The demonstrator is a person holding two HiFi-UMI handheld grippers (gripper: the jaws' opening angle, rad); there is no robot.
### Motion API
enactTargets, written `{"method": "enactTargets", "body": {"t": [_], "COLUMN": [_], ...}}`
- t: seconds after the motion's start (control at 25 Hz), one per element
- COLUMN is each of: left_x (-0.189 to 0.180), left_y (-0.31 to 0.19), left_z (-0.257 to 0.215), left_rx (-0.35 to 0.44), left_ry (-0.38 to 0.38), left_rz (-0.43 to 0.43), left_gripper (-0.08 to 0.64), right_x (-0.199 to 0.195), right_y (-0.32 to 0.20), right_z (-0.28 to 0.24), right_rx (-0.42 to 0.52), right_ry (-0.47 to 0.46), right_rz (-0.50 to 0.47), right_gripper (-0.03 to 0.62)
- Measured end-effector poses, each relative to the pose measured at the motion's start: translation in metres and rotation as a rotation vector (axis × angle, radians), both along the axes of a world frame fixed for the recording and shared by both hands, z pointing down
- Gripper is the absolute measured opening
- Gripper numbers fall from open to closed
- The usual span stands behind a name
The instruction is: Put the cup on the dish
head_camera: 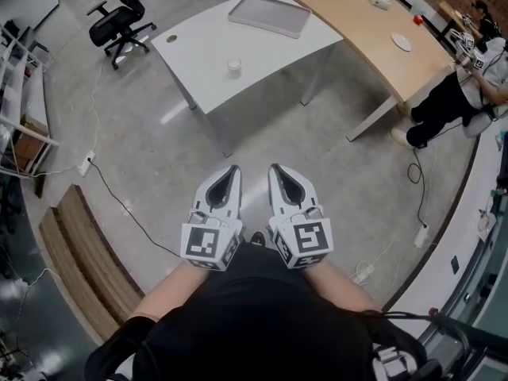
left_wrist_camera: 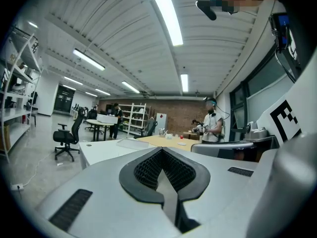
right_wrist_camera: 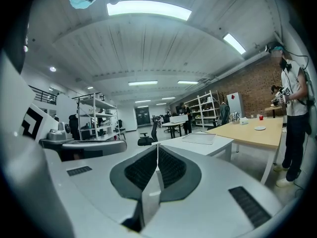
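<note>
A small pale cup stands on the white table, far ahead of me. A white dish lies on the wooden table to the right, with a small red thing beyond it. The same dish shows small in the right gripper view. I hold both grippers close to my body, well short of the tables. My left gripper and my right gripper are side by side, both shut with nothing between their jaws. The left gripper and right gripper point level into the room.
A grey tray lies at the white table's far end. A black office chair stands at the back left. A person is beside the wooden table at the right. A wooden bench and floor cables lie to my left.
</note>
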State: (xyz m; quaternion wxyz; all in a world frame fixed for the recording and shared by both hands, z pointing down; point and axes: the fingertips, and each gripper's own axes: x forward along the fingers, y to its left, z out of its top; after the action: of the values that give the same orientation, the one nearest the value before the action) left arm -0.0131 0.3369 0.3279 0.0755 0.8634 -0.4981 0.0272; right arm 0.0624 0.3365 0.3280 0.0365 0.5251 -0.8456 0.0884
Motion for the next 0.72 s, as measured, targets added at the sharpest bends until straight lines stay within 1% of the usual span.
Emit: {"method": "enactTargets", "body": {"t": [0.2,0.36,0.56,0.72], "left_x": [-0.001,-0.006,-0.028,-0.046], "left_y": [-0.014,-0.036,-0.078,-0.123], "left_z": [0.005,0.006,0.015,0.021], "left_rx": [-0.008,-0.027,-0.056,-0.073], "left_ry": [-0.005,0.003,0.01,0.015], "left_rz": [0.017,0.023,0.018,0.022], "left_gripper": [0.006,0.006,0.006,0.006], "right_x": [-0.004,-0.008,-0.03,-0.05], "right_y": [-0.013,-0.034,-0.077,-0.122], "right_z": [0.005,0.01,0.019,0.025], "right_rx": [-0.017,-0.048,-0.076,-0.094], "right_ry": [0.004,0.017,0.014,0.024], "right_rz": [0.004,0.022,0.024,0.024], "right_gripper": [0.014,0.014,0.014,0.014]}}
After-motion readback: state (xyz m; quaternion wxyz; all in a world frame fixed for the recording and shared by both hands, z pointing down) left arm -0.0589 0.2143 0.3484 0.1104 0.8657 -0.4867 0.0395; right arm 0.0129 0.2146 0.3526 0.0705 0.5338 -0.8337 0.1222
